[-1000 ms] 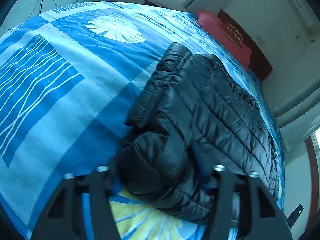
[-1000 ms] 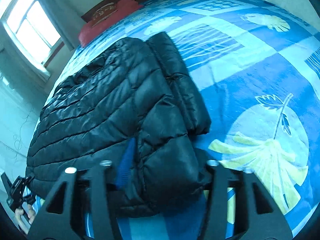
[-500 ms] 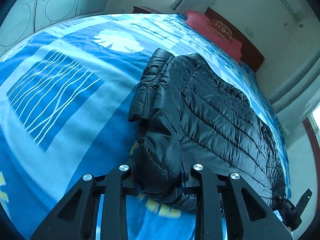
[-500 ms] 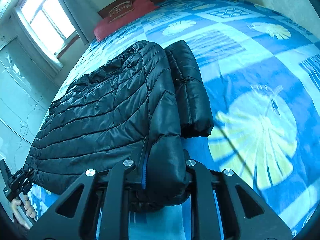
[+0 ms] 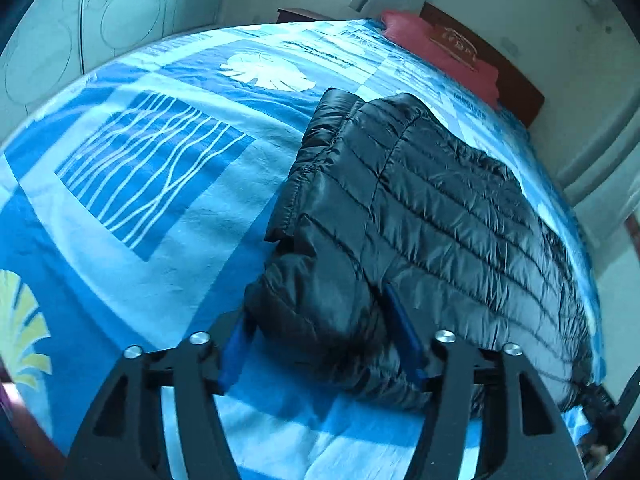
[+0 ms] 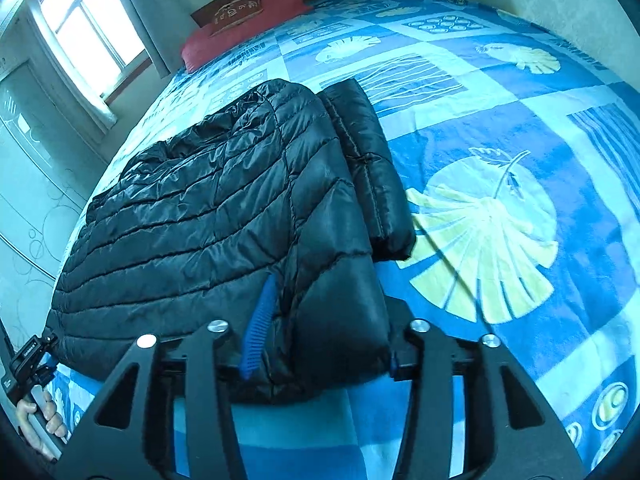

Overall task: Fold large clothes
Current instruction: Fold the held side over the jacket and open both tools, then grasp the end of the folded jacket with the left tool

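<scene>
The left tool [image 5: 322, 348] has its fingers spread wide around a bulging corner of the black puffer jacket [image 5: 432, 216], not pinching it. The right tool [image 6: 324, 334] is likewise spread open around the jacket's other near corner. The jacket lies folded on the bed's blue patterned bedspread [image 6: 500, 128], one sleeve tucked alongside, with a red pillow [image 6: 244, 24] at the headboard beyond.

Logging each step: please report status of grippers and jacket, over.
Left gripper open, right gripper open. Black puffer jacket folded on blue bedspread, edge between both finger pairs. Red pillow far off, at headboard.
</scene>
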Demonstrator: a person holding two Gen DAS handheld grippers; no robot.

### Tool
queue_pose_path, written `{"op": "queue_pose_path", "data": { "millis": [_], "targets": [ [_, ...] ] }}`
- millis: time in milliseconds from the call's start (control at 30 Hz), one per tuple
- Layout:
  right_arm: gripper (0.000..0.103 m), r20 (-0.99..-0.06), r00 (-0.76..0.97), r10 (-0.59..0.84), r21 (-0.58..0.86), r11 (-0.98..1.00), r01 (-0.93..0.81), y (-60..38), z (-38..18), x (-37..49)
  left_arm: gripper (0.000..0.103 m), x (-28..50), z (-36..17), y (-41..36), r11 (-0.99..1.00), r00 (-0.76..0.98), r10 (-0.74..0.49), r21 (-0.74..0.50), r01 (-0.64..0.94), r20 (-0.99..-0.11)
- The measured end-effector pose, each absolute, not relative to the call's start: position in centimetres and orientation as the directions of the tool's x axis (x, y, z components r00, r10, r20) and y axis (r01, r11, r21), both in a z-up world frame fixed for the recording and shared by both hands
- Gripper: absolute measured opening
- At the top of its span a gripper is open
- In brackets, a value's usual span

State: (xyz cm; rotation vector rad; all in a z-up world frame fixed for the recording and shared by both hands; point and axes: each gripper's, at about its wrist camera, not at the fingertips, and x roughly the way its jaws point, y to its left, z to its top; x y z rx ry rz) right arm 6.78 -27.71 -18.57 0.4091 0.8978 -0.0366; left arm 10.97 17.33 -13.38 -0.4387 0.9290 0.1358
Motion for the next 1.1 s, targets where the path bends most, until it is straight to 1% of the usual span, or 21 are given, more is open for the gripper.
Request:
{"op": "queue_pose_path", "data": {
  "millis": [33, 167, 300, 433, 567, 667, 733, 833, 967, 1033, 1100],
  "targets": [
    [0.052, -0.766, 0.628, 0.135, 0.328, 0.923, 0.202, -27.8, -18.4, 6.4, 0.067, 10.7, -13.2, 17.3, 0.909, 0.595, -0.073, -0.299, -0.291, -0.801],
    [0.052, -0.769, 0.63, 0.108, 0.307, 0.926, 0.217, -28.2, -17.4, 4.5, 0.069, 9.3, -12.6, 18.2, 0.915, 0.593, -0.078, -0.294, -0.276, -0.801],
    [0.052, -0.754, 0.656, 0.023, 0.227, 0.947, 0.228, -27.8, -15.2, 2.6, 0.069, 8.8, -11.9, 19.2, 0.923, 0.583, -0.067, -0.272, -0.272, -0.809],
    [0.052, -0.731, 0.68, 0.05, 0.232, 0.956, 0.178, -26.2, -13.5, 2.8, 0.069, 8.8, -10.4, 20.2, 0.946, 0.591, -0.02, -0.206, -0.25, -0.807],
    [0.052, -0.741, 0.659, 0.131, 0.234, 0.97, 0.069, -22.1, -13.8, 6.1, 0.069, 10.3, -9.6, 20.9, 0.958, 0.607, 0.01, -0.166, -0.233, -0.794],
    [0.052, -0.767, 0.615, 0.183, 0.237, 0.971, 0.007, -18.7, -14.8, 9.7, 0.07, 12.4, -9.8, 21.4, 0.96, 0.594, 0.004, -0.164, -0.229, -0.804],
    [0.051, -0.763, 0.614, 0.201, 0.232, 0.972, -0.03, -16.4, -14.7, 11.6, 0.07, 13.6, -9.9, 21.5, 0.957, 0.586, 0.001, -0.168, -0.235, -0.811],
    [0.051, -0.746, 0.63, 0.216, 0.222, 0.972, -0.071, -13.5, -14.0, 14.4, 0.07, 15.3, -9.9, 21.1, 0.957, 0.594, -0.027, -0.193, -0.217, -0.804],
    [0.051, -0.735, 0.653, 0.182, 0.165, 0.982, -0.088, -10.8, -13.8, 17.9, 0.07, 17.7, -10.1, 20.0, 0.973, 0.583, 0.006, -0.13, -0.192, -0.813],
    [0.051, -0.752, 0.63, 0.196, 0.17, 0.98, -0.101, -9.6, -15.1, 19.5, 0.07, 18.6, -10.5, 19.8, 0.976, 0.576, -0.002, -0.128, -0.179, -0.818],
    [0.051, -0.798, 0.57, 0.195, 0.165, 0.981, -0.104, -8.8, -17.4, 20.9, 0.07, 19.6, -11.0, 19.6, 0.977, 0.563, -0.014, -0.132, -0.169, -0.827]
  ]
}}
